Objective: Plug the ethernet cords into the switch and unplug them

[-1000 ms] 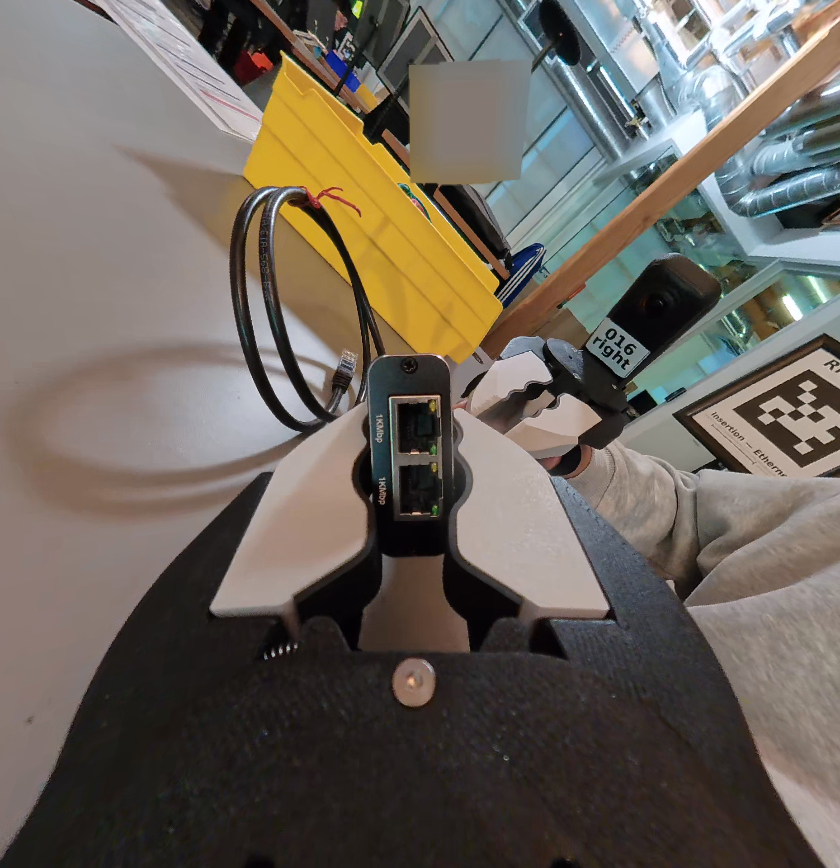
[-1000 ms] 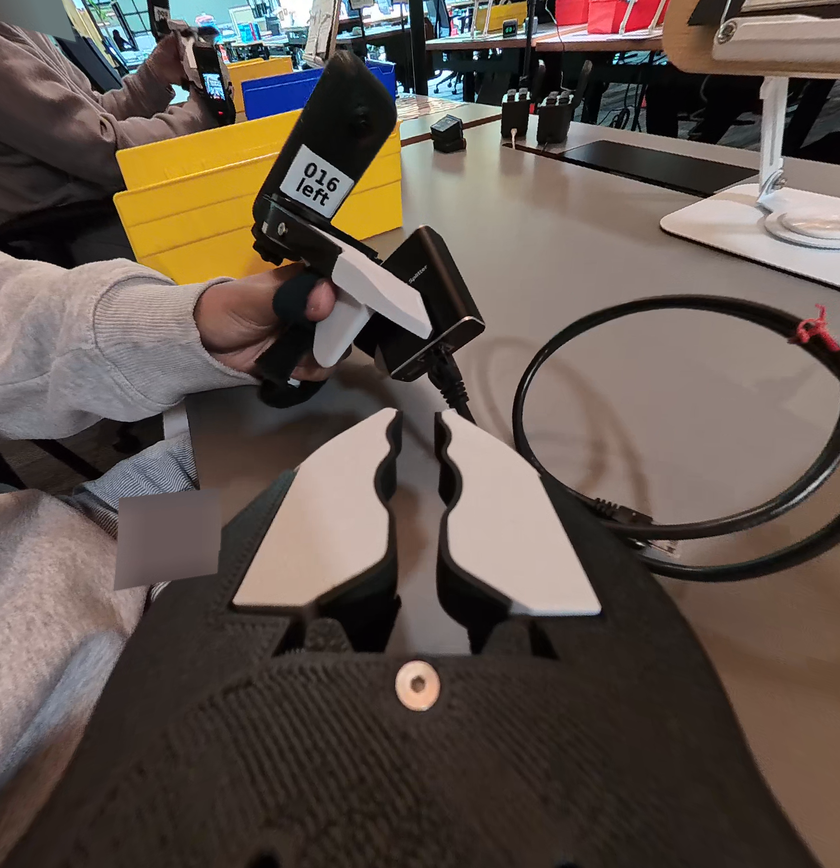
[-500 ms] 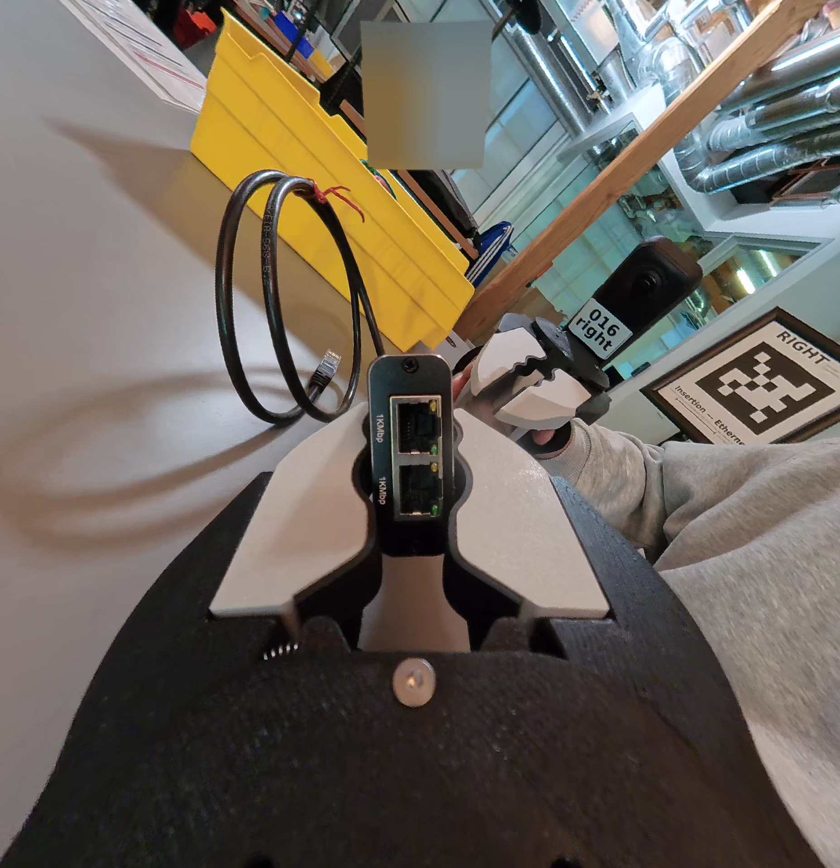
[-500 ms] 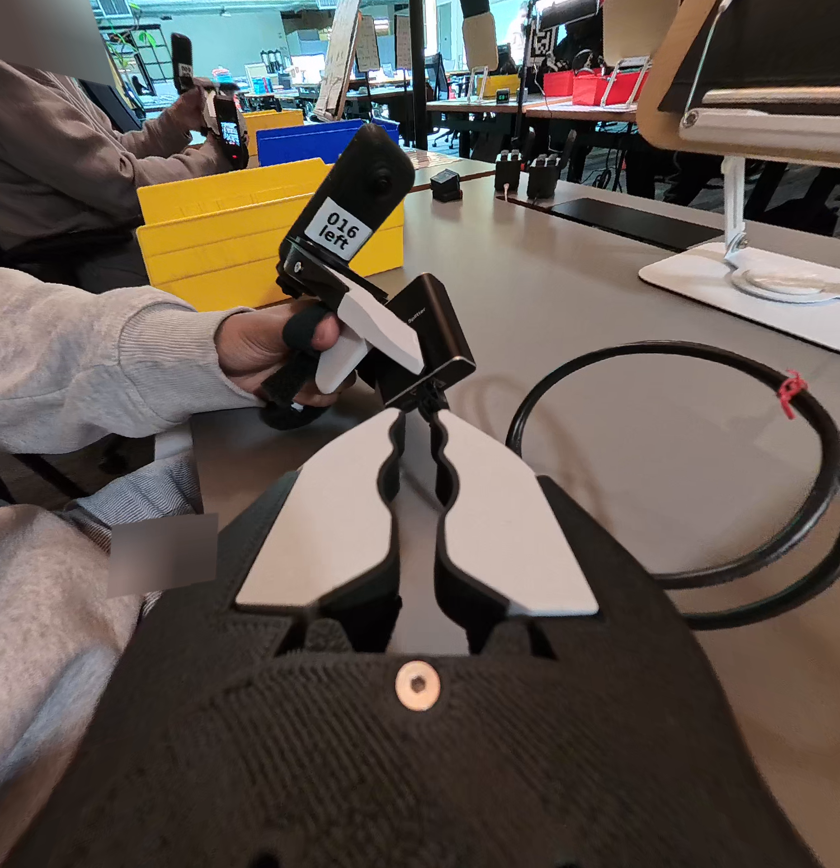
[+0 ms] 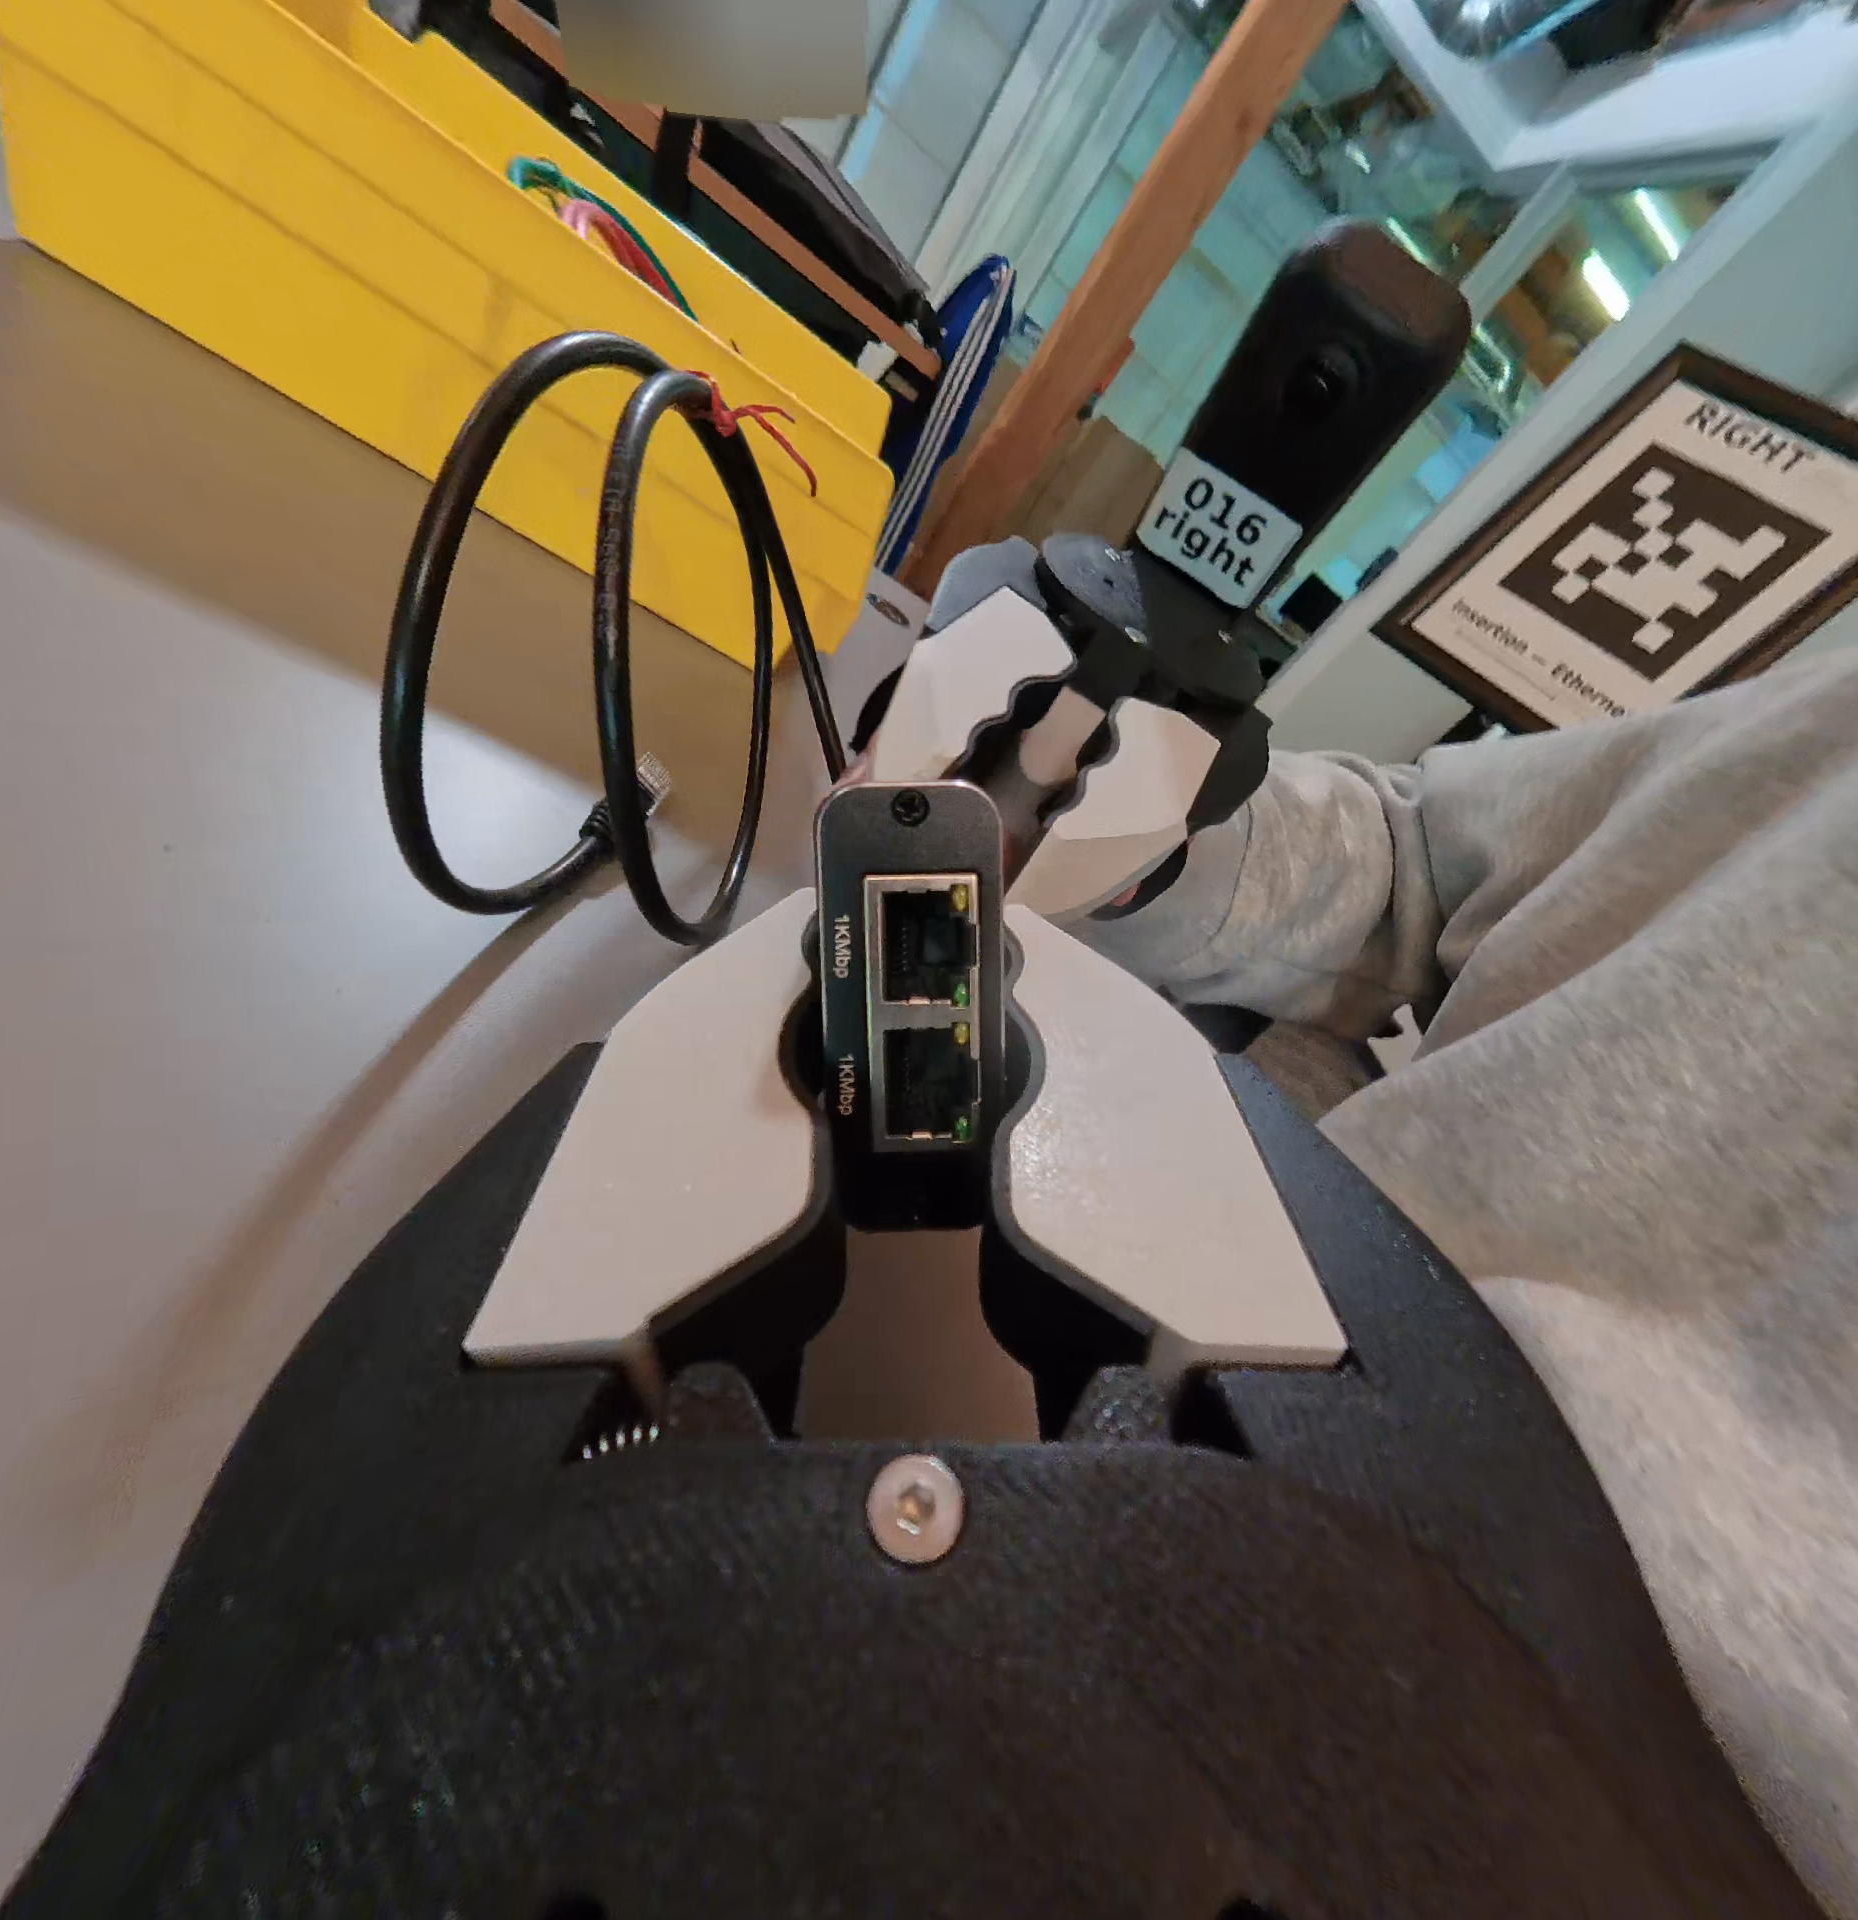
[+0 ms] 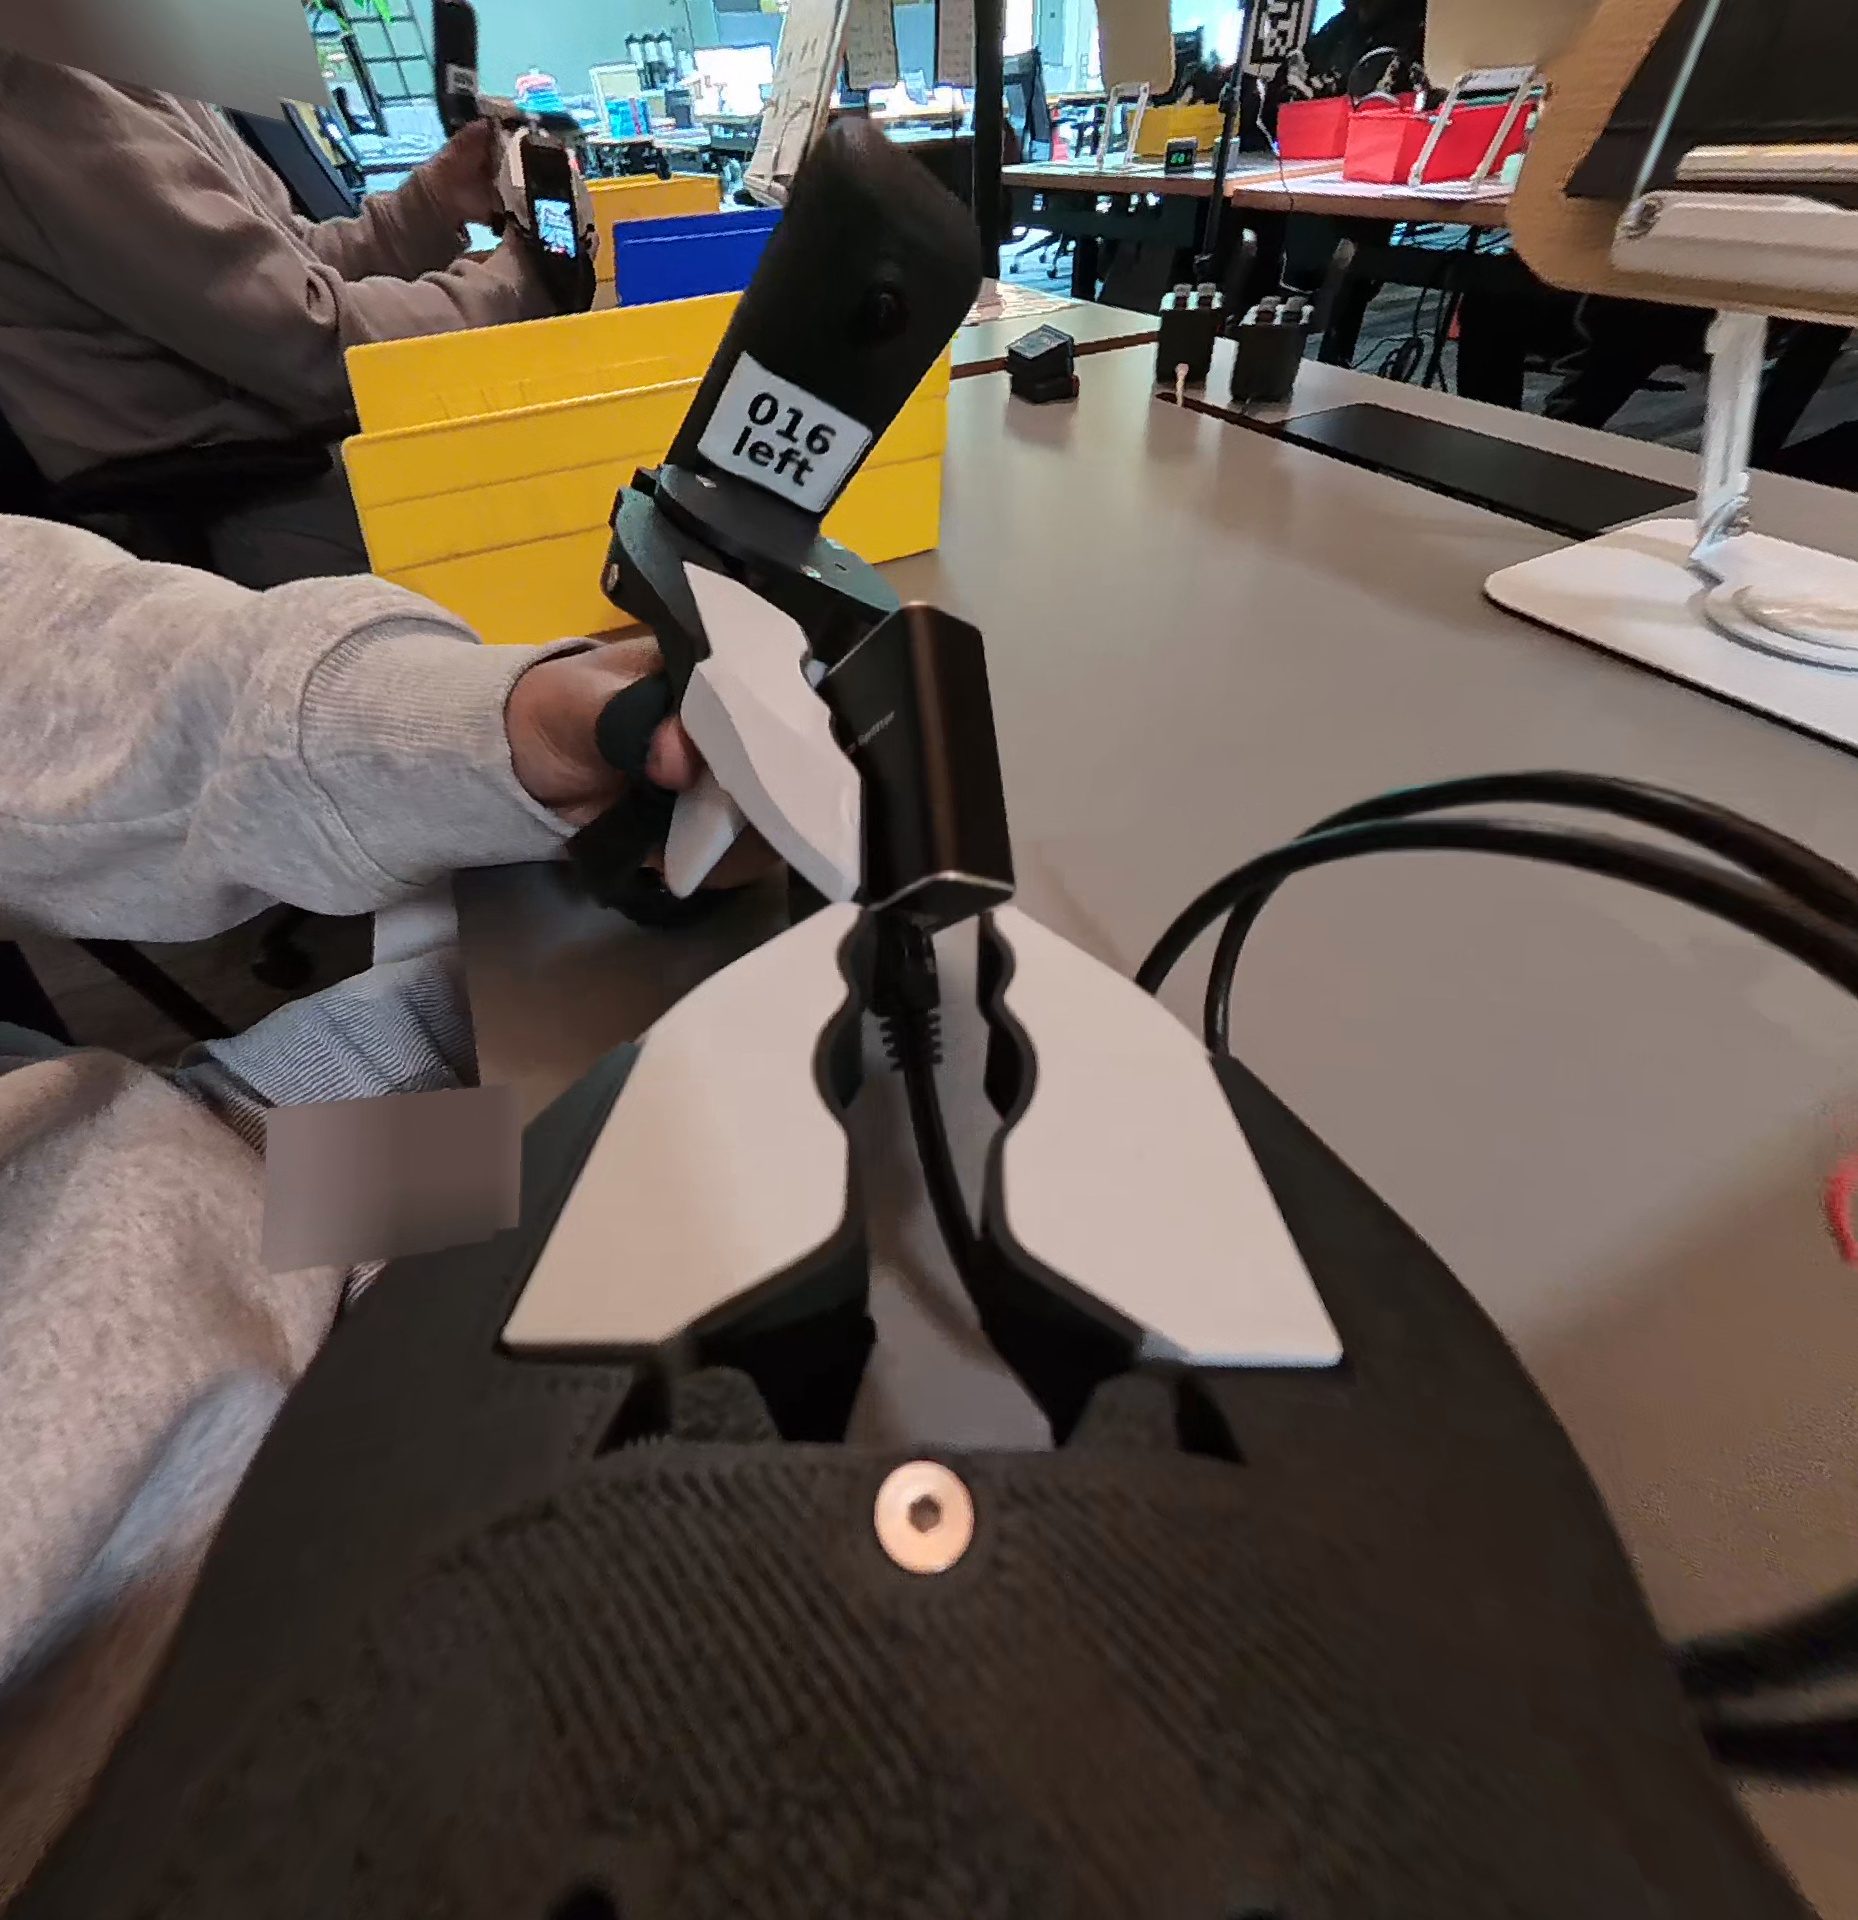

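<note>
My left gripper [image 5: 906, 912] is shut on the small black switch [image 5: 909, 997], held above the table. Its two empty ports face the left wrist camera. In the right wrist view the switch [image 6: 930, 748] stands nearly upright in the left gripper [image 6: 769, 727]. A black cord plugs into its lower end. My right gripper [image 6: 920, 920] is open, with the cord's ribbed boot [image 6: 909, 1029] between its fingers, just under the switch. It also shows in the left wrist view [image 5: 1039, 748] behind the switch. The cord's coil [image 5: 592, 623], tied with a red twist, lies on the table with a free plug [image 5: 650, 774].
A yellow bin [image 5: 385, 260] stands along the table's far edge. A white monitor stand base [image 6: 1683, 623] is at the right. A framed marker sign [image 5: 1652, 561] stands behind my right arm. Another person sits beyond the bin holding a phone [image 6: 551, 218]. Cord loops [image 6: 1527, 800] lie at right.
My right gripper has moved up to the switch and opened wider, so the cord's boot now lies between its fingers. The left gripper has tilted the switch more upright, still gripping it.
</note>
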